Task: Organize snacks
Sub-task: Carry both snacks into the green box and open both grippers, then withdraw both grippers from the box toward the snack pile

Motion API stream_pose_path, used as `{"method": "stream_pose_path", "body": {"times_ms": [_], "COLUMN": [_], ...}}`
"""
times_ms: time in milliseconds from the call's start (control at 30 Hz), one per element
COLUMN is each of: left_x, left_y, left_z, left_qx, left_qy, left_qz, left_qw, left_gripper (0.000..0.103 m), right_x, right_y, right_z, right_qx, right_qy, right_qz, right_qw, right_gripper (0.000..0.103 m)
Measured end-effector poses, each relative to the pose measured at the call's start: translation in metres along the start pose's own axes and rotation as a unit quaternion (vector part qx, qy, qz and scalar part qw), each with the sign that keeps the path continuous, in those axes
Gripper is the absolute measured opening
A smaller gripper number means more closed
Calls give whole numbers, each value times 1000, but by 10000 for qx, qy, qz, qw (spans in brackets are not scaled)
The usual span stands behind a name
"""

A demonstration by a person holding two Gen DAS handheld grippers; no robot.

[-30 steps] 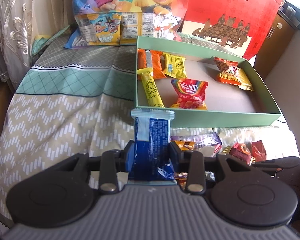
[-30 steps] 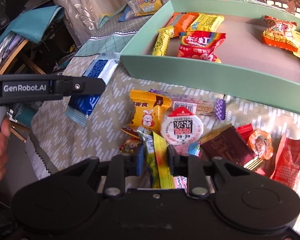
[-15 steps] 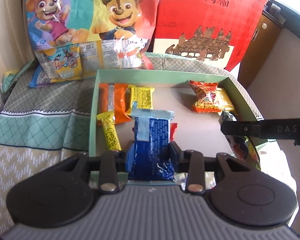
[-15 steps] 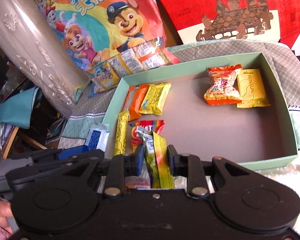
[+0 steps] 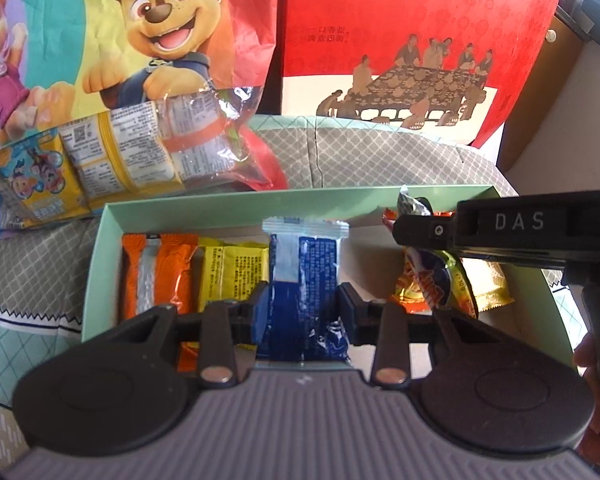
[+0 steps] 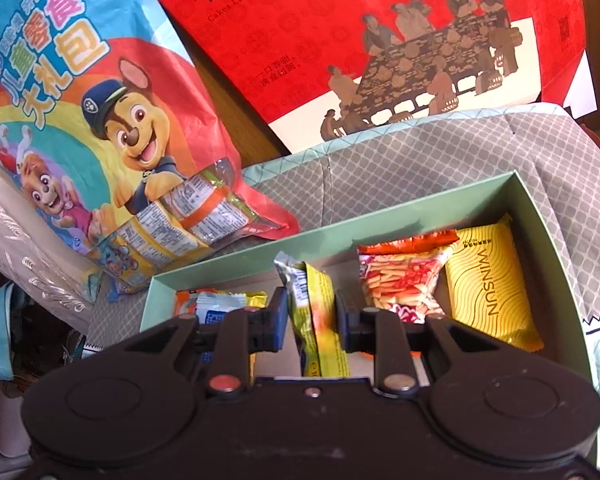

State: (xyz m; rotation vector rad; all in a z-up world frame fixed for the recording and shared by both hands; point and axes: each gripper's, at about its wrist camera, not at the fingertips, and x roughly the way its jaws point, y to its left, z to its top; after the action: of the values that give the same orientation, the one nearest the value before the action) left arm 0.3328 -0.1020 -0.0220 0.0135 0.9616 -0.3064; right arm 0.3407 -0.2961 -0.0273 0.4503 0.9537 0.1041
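At the lower centre of the left wrist view, a blue snack packet [image 5: 304, 280] is clamped between the pads of the left gripper [image 5: 302, 314]; the packet stands upright, with its white crimped end at the top. It is held above the pale green box [image 5: 100, 272], whose left wall is seen at the middle left of the frame. Inside the box, at the left, an orange wrapper [image 5: 156, 276] lies along the wall, and a yellow packet [image 5: 232, 272] lies just beside it.

At the lower centre of the right wrist view, a long yellow-green snack stick [image 6: 316, 312] is gripped by the right gripper [image 6: 311, 322], whose jaws are narrow and press on both sides of it. This stick is also held over the box, near the far wall. To the right of it a red-and-white snack bag [image 6: 400, 276] is seen, and a yellow WINSUN packet [image 6: 488, 280] lies against it in the right corner.

At the right of the left wrist view, the right gripper enters as a dark bar with the letters DAS, and a part of a hand [image 5: 596, 368] is seen at the edge below it.

Behind the box, a grey patterned cloth [image 5: 380, 152] covers the surface. A cartoon gift bag [image 6: 100, 120] fills the upper left, and a red gift box [image 6: 380, 40] stands at the upper right.
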Motion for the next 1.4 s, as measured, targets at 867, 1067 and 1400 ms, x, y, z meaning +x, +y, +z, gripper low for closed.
{"method": "stream_pose_path", "body": {"times_ms": [867,1067,1400], "left_x": [-56,-88,-123], "left_y": [-11,-19,-38], "left_z": [-36,-69,-135], "left_qx": [-33,5,163], "left_qy": [-154,-147,67], "left_qz": [282,191,-91], "left_qw": [9995,9997,9998], "left_gripper": [101,103,103], "right_x": [-71,-109,-147], "right_y": [23,20,-3], "right_z": [-29,-62,-135], "right_qx": [-456,-407,-433], "right_qy": [-355,-342,-40], "right_qz": [-60,-112,-300], "right_qw": [9983,9985,9986], "right_gripper": [103,103,103]}}
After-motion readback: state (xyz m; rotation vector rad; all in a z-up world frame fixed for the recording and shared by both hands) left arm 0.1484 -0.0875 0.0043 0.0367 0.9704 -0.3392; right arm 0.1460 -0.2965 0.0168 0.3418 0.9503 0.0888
